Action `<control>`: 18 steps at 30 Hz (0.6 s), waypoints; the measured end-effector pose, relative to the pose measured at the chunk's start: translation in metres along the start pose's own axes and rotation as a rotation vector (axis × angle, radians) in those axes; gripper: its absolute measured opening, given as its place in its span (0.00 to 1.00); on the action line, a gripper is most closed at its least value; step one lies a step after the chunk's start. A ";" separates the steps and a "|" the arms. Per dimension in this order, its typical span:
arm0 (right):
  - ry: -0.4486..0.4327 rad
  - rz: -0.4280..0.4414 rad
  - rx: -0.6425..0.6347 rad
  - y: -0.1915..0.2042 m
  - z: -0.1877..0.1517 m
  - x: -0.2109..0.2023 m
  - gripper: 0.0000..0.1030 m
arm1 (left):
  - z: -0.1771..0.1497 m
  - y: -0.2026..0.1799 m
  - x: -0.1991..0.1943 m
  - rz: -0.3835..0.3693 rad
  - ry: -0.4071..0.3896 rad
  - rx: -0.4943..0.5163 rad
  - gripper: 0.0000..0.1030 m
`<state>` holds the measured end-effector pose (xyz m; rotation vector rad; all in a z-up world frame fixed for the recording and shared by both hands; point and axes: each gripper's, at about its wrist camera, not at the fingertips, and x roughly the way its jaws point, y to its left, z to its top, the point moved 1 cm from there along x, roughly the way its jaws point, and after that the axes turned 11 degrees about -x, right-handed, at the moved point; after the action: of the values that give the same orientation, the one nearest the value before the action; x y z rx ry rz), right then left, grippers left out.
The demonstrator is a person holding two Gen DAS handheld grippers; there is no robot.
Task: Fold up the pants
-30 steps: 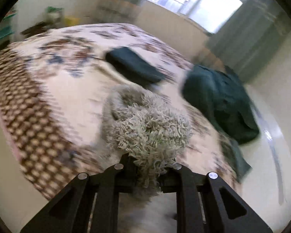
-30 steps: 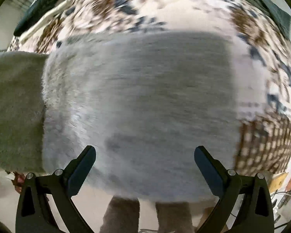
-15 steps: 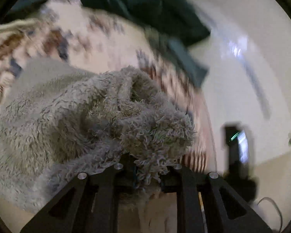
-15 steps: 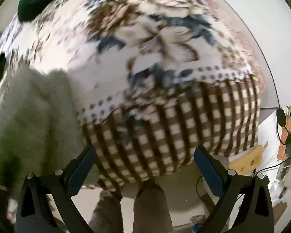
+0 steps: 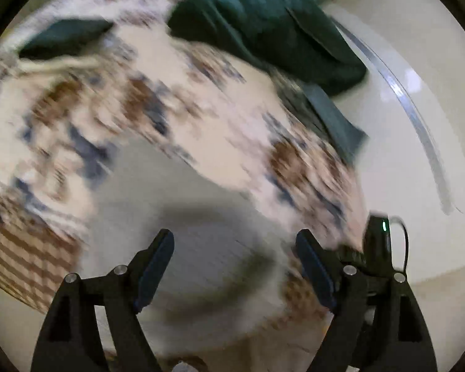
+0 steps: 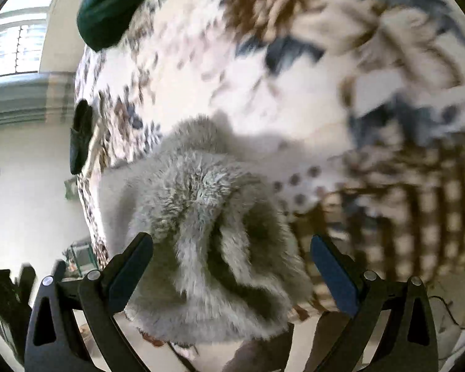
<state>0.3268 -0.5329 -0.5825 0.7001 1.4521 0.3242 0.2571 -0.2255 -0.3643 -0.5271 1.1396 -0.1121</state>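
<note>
Bedroom scene, your left wrist view first: a bed with a floral and checked bedspread [image 5: 220, 93] fills the blurred frame, pale floor to the right. Your left gripper [image 5: 234, 266] has its fingers spread wide apart, holding nothing. Just beyond them lie the grey fluffy pants [image 5: 176, 217] as a smooth, flat patch near the bed's near edge, which suggests one fold is laid down. Far off sit a heap of dark green clothing [image 5: 269, 31] at the right edge and a smaller dark green folded item [image 5: 65, 35] to the left, both well apart from the pants.

From your right wrist view, the same bedspread [image 6: 263, 77] is seen. Your right gripper [image 6: 231, 269] is also spread wide, and a bunched, rumpled end of the pants [image 6: 207, 232] lies between its fingers, unclamped. That lumpy end likely needs smoothing or another fold. Nothing blocks the pants; the bed's edge is close.
</note>
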 end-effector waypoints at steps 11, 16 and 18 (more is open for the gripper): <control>-0.207 -0.042 -0.055 0.018 0.017 -0.014 0.30 | 0.052 0.097 0.055 0.144 0.018 -0.108 0.85; -0.122 -0.175 0.005 -0.006 0.041 -0.010 0.45 | 0.051 0.101 0.095 0.141 0.116 -0.116 0.85; -0.121 -0.126 0.041 -0.016 0.035 -0.020 0.59 | 0.050 0.102 0.103 0.140 0.138 -0.134 0.85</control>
<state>0.3552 -0.5656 -0.5782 0.6467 1.3833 0.1525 0.3276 -0.1550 -0.4807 -0.5634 1.3215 0.0504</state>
